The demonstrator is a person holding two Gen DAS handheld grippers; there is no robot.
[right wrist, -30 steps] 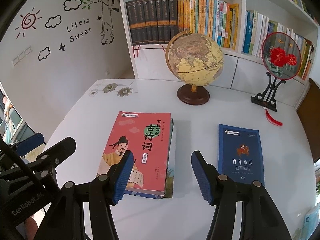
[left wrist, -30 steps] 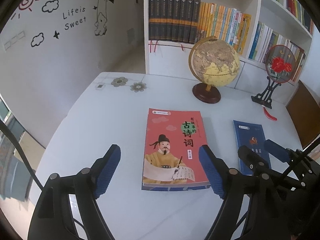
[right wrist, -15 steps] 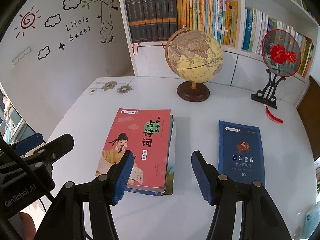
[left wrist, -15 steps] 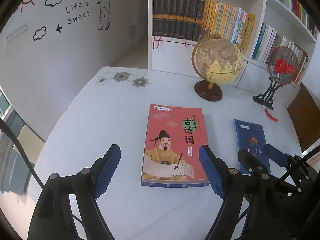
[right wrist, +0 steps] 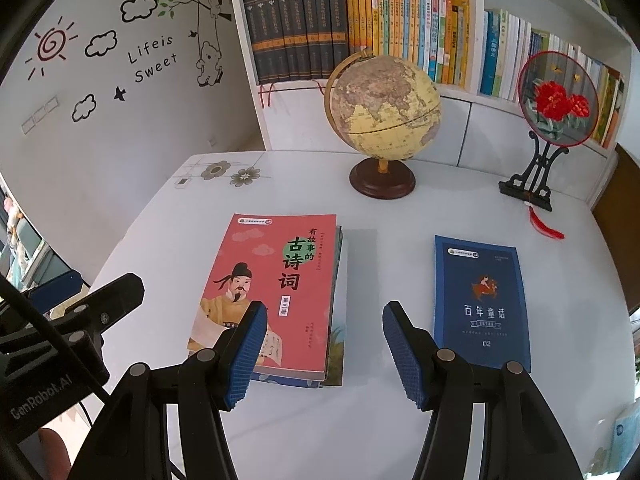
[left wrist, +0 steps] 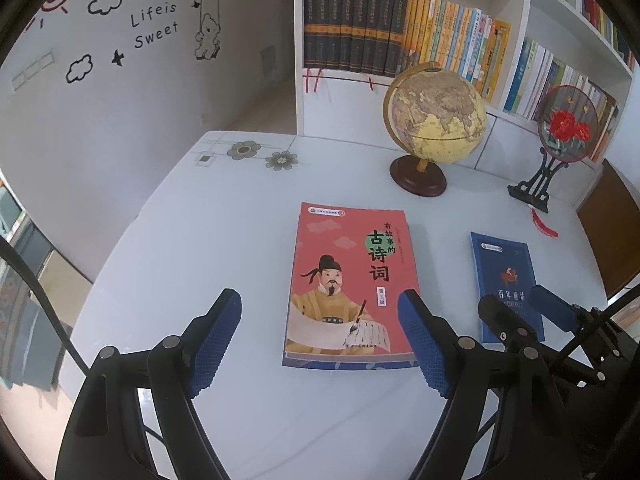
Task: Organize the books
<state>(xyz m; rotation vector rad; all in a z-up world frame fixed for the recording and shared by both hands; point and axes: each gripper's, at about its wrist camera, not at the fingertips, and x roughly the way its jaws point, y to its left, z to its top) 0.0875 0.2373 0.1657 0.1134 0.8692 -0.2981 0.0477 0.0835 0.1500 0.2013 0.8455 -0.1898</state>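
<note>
A red book [left wrist: 348, 280] [right wrist: 272, 288] with a robed figure on its cover tops a small stack in the middle of the white table [left wrist: 224, 240]. To its right a dark blue book [left wrist: 506, 280] [right wrist: 480, 300] lies flat and alone. My left gripper [left wrist: 318, 296] hovers open above the near edge of the red book, touching nothing. Open as well, my right gripper [right wrist: 325, 308] hangs over the bare strip between the two books. Each gripper shows at the edge of the other's view.
A globe [right wrist: 384, 112] on a wooden base stands at the back of the table. A round fan ornament [right wrist: 558, 104] on a black stand is at the back right. Behind them a white bookshelf [right wrist: 472, 96] holds rows of upright books. A brown chair back [left wrist: 608, 232] is at the right.
</note>
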